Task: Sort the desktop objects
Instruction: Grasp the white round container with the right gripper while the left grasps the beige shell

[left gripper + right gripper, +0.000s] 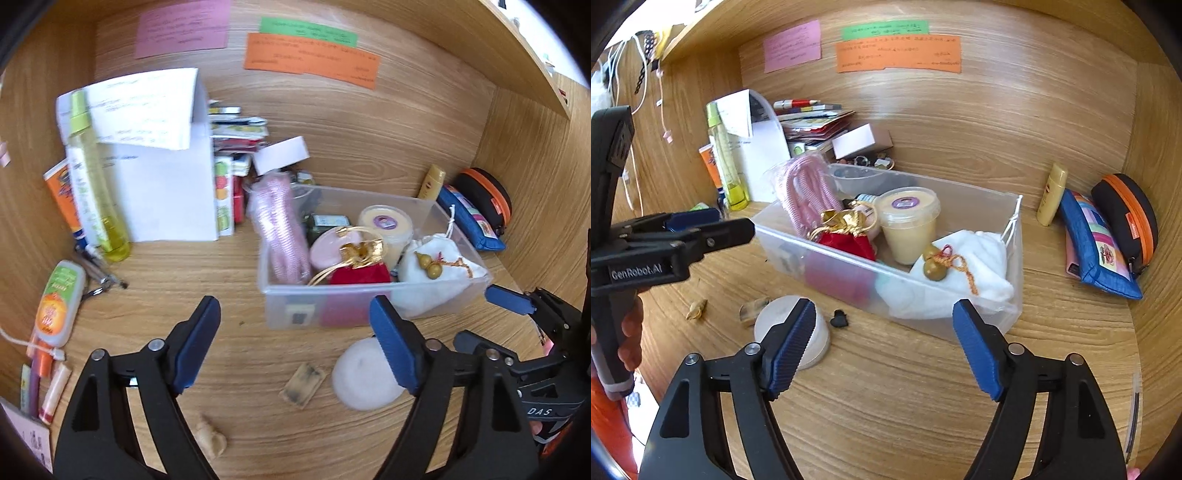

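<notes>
A clear plastic bin [369, 306] [1012, 295] on the wooden desk holds a pink rope bundle [282, 225] [809, 188], a red and gold pouch [360, 266] [846, 232], a cream tub [388, 227] [908, 225] and a white pouch with a gourd charm [436, 266] [960, 269]. In front of the bin lie a white round lid [364, 376] [820, 336], a small tan piece [304, 384] [751, 310], a shell [210, 439] [696, 309] and a small black heart [839, 318]. My left gripper [295, 339] [713, 223] is open and empty. My right gripper [884, 343] is open and empty; it shows at the right of the left wrist view [491, 317].
At the left back stand a yellow spray bottle [92, 177], an orange tube [64, 195], white papers [162, 184] and stacked booklets [816, 122]. At the right lie a blue pouch [1097, 247], a black and orange case [1126, 218] and a yellow tube [1051, 194]. Wooden walls enclose the desk.
</notes>
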A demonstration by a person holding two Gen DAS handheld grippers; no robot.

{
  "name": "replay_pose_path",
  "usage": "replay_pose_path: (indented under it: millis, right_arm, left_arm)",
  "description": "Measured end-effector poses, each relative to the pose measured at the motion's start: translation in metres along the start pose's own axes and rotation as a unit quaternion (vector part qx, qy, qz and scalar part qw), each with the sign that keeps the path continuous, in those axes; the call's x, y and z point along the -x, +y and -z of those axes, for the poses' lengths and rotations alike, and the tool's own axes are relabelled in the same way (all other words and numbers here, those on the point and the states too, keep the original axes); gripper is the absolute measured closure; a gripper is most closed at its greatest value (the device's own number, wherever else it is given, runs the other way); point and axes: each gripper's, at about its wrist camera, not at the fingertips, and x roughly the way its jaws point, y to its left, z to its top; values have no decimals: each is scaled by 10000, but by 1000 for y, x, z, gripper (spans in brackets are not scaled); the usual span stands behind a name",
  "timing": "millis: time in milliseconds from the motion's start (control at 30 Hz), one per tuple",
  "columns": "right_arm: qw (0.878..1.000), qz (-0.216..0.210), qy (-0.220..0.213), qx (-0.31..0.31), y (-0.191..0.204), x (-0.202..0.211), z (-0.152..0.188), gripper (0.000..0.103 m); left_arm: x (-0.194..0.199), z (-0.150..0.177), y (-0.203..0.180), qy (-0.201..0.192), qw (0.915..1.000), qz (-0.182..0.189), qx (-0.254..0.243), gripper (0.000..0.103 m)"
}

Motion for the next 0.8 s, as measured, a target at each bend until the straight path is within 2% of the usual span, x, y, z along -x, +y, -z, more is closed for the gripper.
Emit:
replay_pose_path:
  millis: [67, 233, 467, 667, 800]
  right_arm:
    - [10000, 5, -13, 4, 4, 1, 3, 21]
    - [9999, -93, 74, -68, 11, -4, 11, 21]
    - [9986, -262, 409, -220, 17, -20, 25, 21]
    - [9969, -376, 638, -266, 24, -30, 34, 21]
    - [9967, -396, 703, -93, 37, -36, 38, 21]
  left_arm:
    - [4, 6, 9, 45, 9999, -101, 47, 19]
    - [7, 24, 34, 208, 9989, -324, 249, 19]
    - [4, 59, 62, 519, 9958, -520, 540, 19]
    - [5, 82, 73, 666, 9935, -802, 467, 19]
    - [8, 89, 74, 705, 9936, -761, 452, 19]
